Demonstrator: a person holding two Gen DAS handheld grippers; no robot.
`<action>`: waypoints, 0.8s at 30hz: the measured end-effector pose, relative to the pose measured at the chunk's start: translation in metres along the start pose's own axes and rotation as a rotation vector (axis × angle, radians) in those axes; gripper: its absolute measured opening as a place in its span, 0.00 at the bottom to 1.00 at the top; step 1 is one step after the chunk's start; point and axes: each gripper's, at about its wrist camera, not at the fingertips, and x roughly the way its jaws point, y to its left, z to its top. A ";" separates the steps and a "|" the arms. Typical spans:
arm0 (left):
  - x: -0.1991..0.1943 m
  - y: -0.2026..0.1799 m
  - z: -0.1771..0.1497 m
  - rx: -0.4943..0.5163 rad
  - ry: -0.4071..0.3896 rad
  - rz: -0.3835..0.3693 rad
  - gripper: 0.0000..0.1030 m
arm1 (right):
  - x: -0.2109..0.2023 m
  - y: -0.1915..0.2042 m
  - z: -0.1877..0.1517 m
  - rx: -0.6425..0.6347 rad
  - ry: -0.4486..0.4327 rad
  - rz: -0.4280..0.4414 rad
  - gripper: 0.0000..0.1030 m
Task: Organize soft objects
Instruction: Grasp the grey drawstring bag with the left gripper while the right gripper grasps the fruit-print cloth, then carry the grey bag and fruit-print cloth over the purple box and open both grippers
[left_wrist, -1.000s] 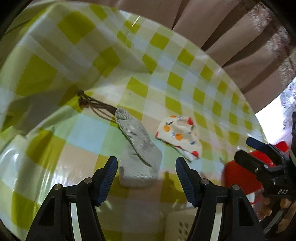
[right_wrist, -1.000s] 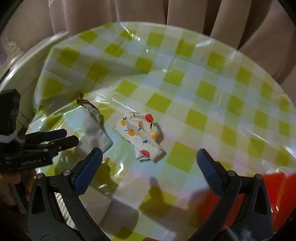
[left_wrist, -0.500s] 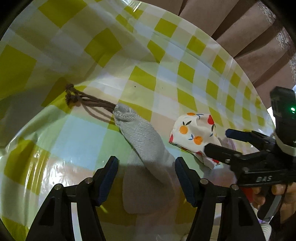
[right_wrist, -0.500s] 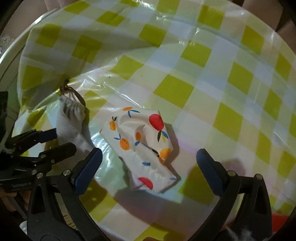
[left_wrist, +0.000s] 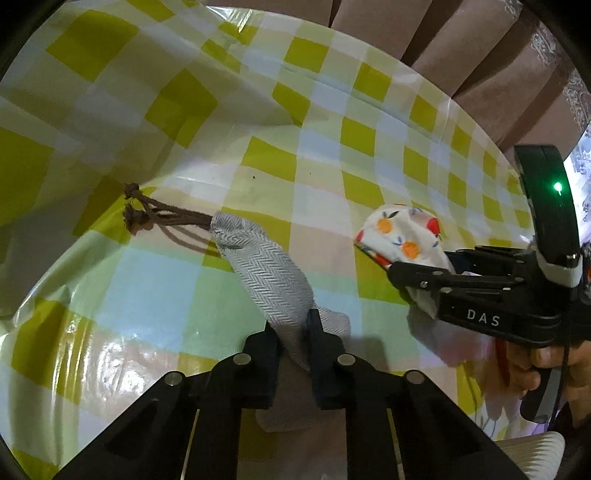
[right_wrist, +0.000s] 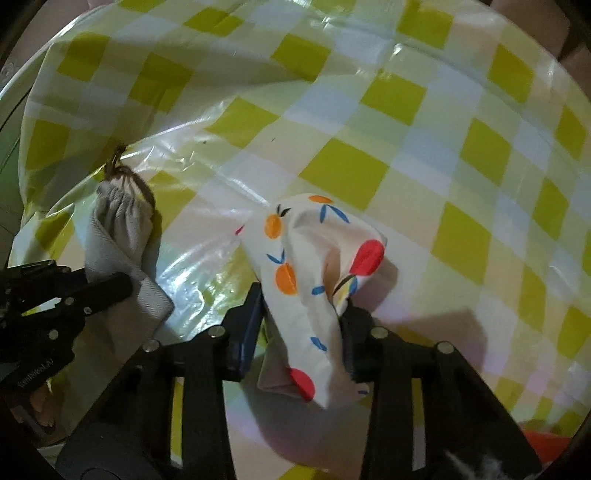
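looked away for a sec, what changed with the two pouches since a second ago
Both grippers came down and their jaws are closing: left gripper pinches the grey drawstring pouch, right gripper pinches the fruit-print pouch, bunching both. The checked tablecloth is unchanged.

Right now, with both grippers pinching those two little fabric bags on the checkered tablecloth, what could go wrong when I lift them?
1. The left gripper, closing, pinches only a raised fold of the grey drawstring pouch; it could slip out.
2. Its brown cord trails across the tablecloth and may drag or snag on the wrinkles.
3. The right gripper, closing, holds the fruit-print pouch mid-body with loose fabric hanging below; it may sag or slide free.
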 end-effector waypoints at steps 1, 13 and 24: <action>-0.003 0.000 0.000 0.000 -0.008 -0.001 0.13 | -0.005 0.000 -0.002 -0.005 -0.015 -0.022 0.38; -0.060 -0.011 -0.007 0.013 -0.143 0.012 0.13 | -0.102 -0.001 -0.038 0.077 -0.207 -0.200 0.38; -0.127 -0.043 -0.023 0.041 -0.260 -0.056 0.13 | -0.177 0.006 -0.084 0.148 -0.305 -0.250 0.38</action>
